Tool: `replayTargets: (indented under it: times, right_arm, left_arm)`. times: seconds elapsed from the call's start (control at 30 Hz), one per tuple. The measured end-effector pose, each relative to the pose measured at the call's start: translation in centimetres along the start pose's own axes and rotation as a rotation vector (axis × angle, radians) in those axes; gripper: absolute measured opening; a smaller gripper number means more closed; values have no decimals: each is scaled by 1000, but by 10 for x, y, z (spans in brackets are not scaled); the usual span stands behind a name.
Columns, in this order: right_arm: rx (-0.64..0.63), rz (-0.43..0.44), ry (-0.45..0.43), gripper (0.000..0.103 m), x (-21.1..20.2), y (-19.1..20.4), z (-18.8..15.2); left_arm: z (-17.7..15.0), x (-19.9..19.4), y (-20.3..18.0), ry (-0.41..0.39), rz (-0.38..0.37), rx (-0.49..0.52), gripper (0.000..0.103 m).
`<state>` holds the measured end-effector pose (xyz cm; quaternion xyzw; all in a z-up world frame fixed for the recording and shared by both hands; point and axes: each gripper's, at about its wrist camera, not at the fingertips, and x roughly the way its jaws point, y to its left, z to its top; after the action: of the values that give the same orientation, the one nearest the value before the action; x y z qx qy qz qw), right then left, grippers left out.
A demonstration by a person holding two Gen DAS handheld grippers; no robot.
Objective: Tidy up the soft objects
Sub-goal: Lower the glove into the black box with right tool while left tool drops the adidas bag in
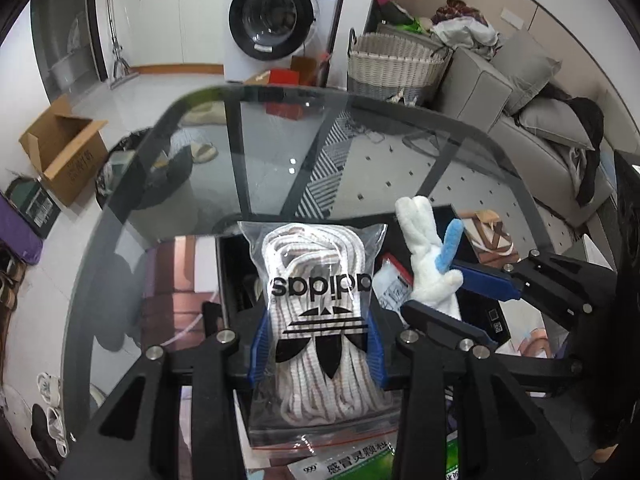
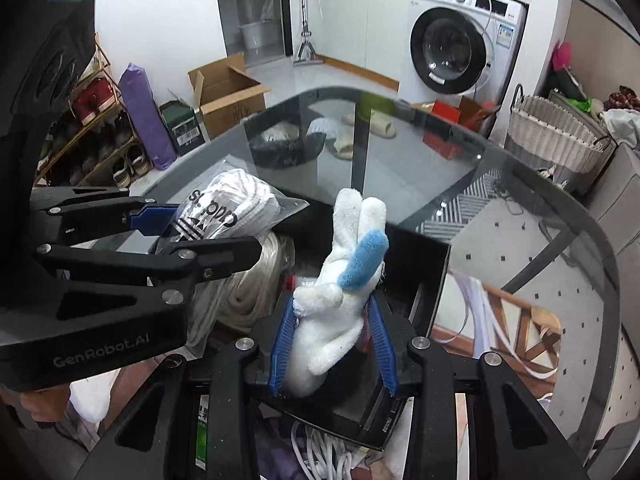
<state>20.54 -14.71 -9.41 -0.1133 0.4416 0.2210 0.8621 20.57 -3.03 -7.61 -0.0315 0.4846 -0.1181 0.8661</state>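
Two grippers, each pinching one soft item over a glass table (image 1: 200,184).

Item 1, left: clear zip bag of white cord (image 1: 318,320), printed with a black trefoil logo that reads upside down in the left wrist view. Held by the left gripper (image 1: 316,350), blue pads pressed against both sides of the bag near its middle. Long axis runs along the fingers, away from the camera; the far end of the bag points toward the table's far edge, the near end hangs below the fingers toward a green-and-white packet (image 1: 352,468).

Item 2, right: white plush hand (image 2: 340,280) with one blue finger, shaped in a two-finger sign. Held by the right gripper (image 2: 332,344), blue pads closed on the plush at its wrist end. Long axis roughly upright in the right wrist view, white fingers pointing up and away, blue finger slanting up to the right, thumb stub pointing left.

Position: both items held just above an open black box (image 2: 424,264) resting on the table; a coil of white rope (image 2: 248,292) lies inside it. The two grippers sit near each other, side by side.

Background: washing machine (image 1: 276,16), wicker basket (image 1: 392,64), cardboard box (image 1: 60,148).
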Motion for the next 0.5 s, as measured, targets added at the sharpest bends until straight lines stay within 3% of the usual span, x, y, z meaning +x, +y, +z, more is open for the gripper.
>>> replayTargets:
  times: [0.2,0.5]
  right_arm:
    - [-11,23,40,37,9,6,-6]
    - [-148,48,29,37,2,30,-5]
  left_arm:
    - [0,8,-1,23,11,7,39]
    - [1,13,0,24,2,29,41]
